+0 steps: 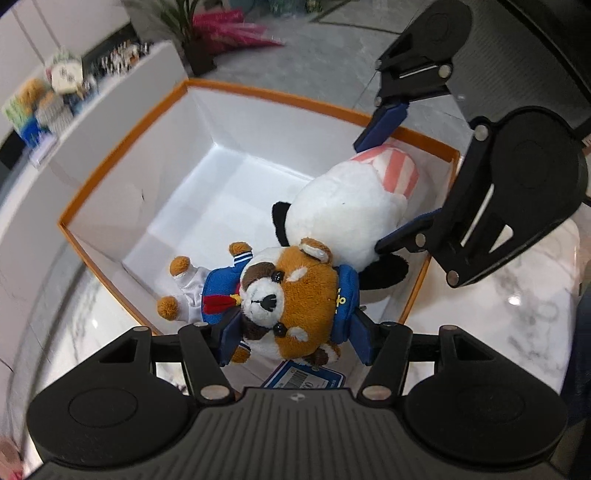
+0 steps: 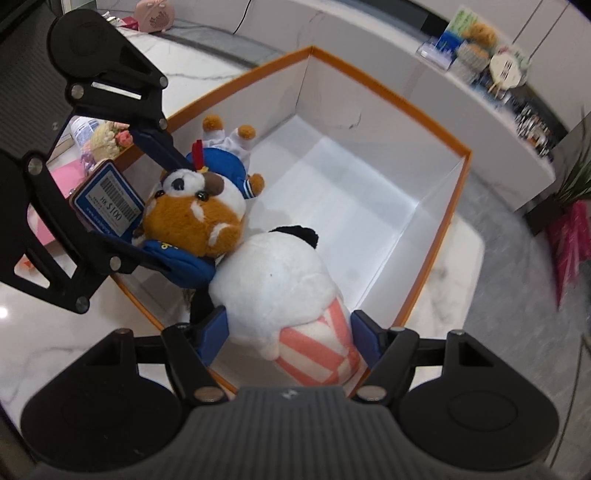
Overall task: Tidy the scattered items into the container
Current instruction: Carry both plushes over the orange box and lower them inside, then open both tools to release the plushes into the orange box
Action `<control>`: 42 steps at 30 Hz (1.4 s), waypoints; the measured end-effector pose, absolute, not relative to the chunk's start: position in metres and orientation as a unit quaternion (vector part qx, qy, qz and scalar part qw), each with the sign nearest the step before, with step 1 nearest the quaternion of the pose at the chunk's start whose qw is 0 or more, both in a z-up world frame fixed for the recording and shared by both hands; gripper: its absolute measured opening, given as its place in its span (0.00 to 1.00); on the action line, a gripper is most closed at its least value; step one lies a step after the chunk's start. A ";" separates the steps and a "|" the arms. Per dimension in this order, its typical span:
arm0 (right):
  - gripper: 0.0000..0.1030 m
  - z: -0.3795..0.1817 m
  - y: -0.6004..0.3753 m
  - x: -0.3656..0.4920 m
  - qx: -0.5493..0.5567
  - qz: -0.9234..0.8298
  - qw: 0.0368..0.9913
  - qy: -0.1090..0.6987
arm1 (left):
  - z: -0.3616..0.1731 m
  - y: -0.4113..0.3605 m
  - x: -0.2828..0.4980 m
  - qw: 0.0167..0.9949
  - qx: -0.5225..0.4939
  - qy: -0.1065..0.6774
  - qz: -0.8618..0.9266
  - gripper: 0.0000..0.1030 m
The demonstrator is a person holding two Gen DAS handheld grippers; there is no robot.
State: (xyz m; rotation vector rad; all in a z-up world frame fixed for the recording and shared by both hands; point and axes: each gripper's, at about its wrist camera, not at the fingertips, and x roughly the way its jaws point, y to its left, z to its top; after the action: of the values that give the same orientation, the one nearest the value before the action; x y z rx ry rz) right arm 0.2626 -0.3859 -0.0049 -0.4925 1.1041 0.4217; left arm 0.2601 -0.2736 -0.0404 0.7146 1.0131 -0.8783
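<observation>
Left gripper (image 1: 291,334) apparently clamping red-panda plush (image 1: 291,291), right gripper (image 2: 290,341) panda plush (image 2: 280,273).

Both my feeds are bright and evenly lit from overhead. I see small glare spots on the glossy marble table (image 1: 513,299), and the white floor of the box (image 2: 354,192) is nearly blown out. Shadows under the plush toys are soft. The fisheye bends the box rim and darkens the corners. The middle is sharp; the shelf (image 1: 48,107) and plant (image 1: 221,29) smear with blur.
</observation>
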 end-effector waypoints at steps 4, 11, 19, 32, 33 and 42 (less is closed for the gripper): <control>0.72 -0.007 -0.387 0.268 -0.227 0.204 0.792 0.529 | -0.042 -0.272 0.269 0.718 0.298 0.483 -0.402 0.71; 0.67 -0.010 -0.391 0.271 -0.212 0.210 0.783 0.545 | -0.044 -0.279 0.267 0.711 0.286 0.509 -0.392 0.72; 0.73 -0.012 -0.399 0.269 -0.209 0.195 0.790 0.543 | -0.040 -0.284 0.267 0.707 0.290 0.519 -0.383 0.73; 0.75 0.000 -0.403 0.261 -0.205 0.194 0.803 0.526 | -0.012 -0.273 0.257 0.724 0.283 0.500 -0.381 0.76; 0.75 0.002 -0.402 0.261 -0.204 0.194 0.804 0.523 | -0.009 -0.271 0.256 0.726 0.282 0.498 -0.382 0.76; 0.75 0.027 -0.389 0.249 -0.210 0.195 0.818 0.499 | 0.034 -0.235 0.237 0.750 0.280 0.475 -0.365 0.76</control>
State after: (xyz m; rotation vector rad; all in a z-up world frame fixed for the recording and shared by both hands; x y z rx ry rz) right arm 0.2493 -0.3893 0.0271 -0.4484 1.0635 0.4161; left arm 0.2374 -0.2353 0.0341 0.6129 1.0382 -0.7978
